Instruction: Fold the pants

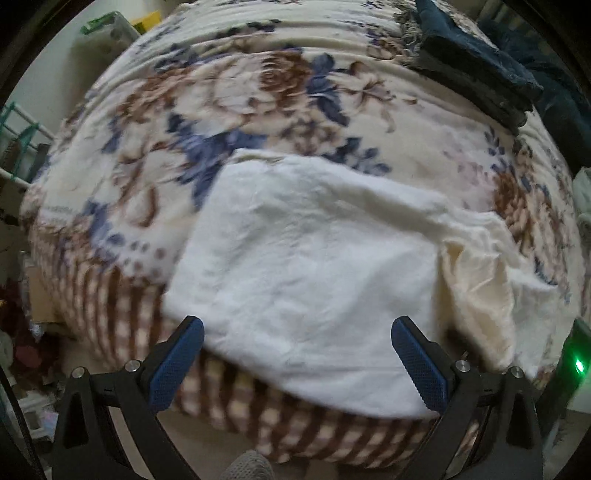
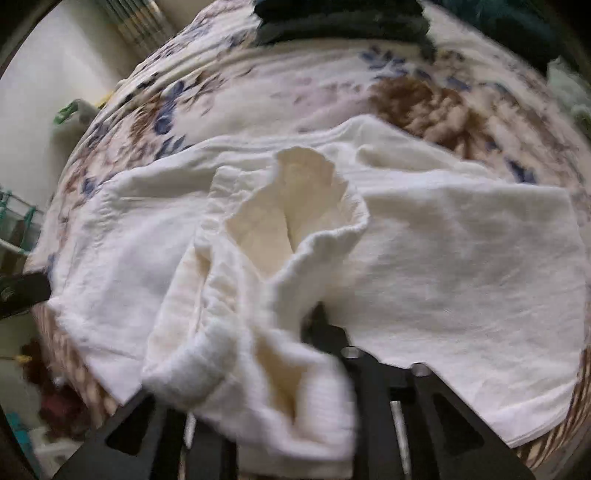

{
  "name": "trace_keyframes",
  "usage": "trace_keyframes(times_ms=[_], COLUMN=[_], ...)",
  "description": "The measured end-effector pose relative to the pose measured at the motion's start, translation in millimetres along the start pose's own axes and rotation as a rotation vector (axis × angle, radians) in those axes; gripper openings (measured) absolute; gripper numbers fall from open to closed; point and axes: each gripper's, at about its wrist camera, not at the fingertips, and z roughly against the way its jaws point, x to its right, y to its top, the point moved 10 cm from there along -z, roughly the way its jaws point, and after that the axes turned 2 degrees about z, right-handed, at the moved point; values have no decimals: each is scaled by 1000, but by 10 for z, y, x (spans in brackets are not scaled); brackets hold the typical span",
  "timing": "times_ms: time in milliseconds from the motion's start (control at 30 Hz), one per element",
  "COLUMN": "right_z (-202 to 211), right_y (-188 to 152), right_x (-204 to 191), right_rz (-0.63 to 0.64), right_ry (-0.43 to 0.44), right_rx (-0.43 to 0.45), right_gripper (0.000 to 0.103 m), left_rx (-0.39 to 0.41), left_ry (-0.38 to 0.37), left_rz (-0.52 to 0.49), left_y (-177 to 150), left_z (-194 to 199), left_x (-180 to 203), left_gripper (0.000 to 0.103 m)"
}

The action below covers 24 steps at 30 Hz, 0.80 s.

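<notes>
White cotton pants (image 1: 306, 273) lie partly folded near the floral blanket's (image 1: 229, 96) checked edge. Left gripper (image 1: 297, 363) hovers released; right gripper's (image 2: 258, 373) grip cannot be told, waistband draped over it.

Your right tool (image 2: 258, 373) sits under the bunched waistband of the white pants (image 2: 443, 266), cloth draped over its fingers; dark folded clothes (image 2: 343, 22) lie beyond the pants on the floral bed (image 2: 258, 85).

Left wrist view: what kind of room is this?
Probably a bedroom: the white pants lie on a bed covered by a floral blanket, dark folded clothes stacked at the far corner, clutter on the floor beside it.
</notes>
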Motion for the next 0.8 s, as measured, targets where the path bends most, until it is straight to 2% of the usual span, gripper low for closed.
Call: trace_keyframes(times_ms=[33, 67, 100, 133, 167, 233, 300, 367, 467, 500, 533, 567, 633, 733, 800], right_z=[59, 155, 317, 439, 603, 826, 957, 989, 907, 830, 753, 680, 519, 453, 530], right_y=[-6, -37, -51, -56, -83, -148, -264, -335, -513, -563, -613, -663, -785, -900, -903], right_x=[-10, -22, 19, 47, 153, 430, 884, 1317, 1938, 2135, 2280, 2406, 2659, 2796, 2844], right_rz=[-34, -75, -127, -155, -193, -267, -352, -405, -471, -485, -493, -495, -487, -543, -540], right_ry=[97, 164, 264, 326, 365, 378, 310, 207, 65, 18, -18, -48, -127, -72, -69], right_rx=[-27, -43, -40, -34, -23, -4, -6, -11, -43, -67, -94, -117, -186, -200, -188], right_gripper=[72, 80, 82, 82, 82, 82, 82, 82, 82, 82, 82, 82, 82, 82, 82], left_rx=[-12, -22, -30, -45, -59, -78, -77, -79, -88, -95, -98, -103, -110, -106, -97], left_ry=[-31, -64, -95, -130, -157, -202, -219, -177, -7, 96, 127, 129, 83, 89, 62], left_rz=[3, 5, 4, 2, 6, 11, -25, -111, -215, -248, -253, -248, -219, -236, -215], left_y=[25, 44, 66, 85, 86, 80, 65, -8, -138, -187, -215, -242, -294, -333, -340], left_z=[-21, -30, -39, -61, -76, -100, -130, -257, -577, -718, -787, -841, -882, -812, -671], left_x=[85, 198, 311, 472, 600, 839, 1100, 1344, 1377, 1260, 1179, 1108, 987, 942, 922], left_gripper=[103, 103, 103, 103, 103, 103, 103, 103, 103, 103, 103, 103, 103, 103, 103])
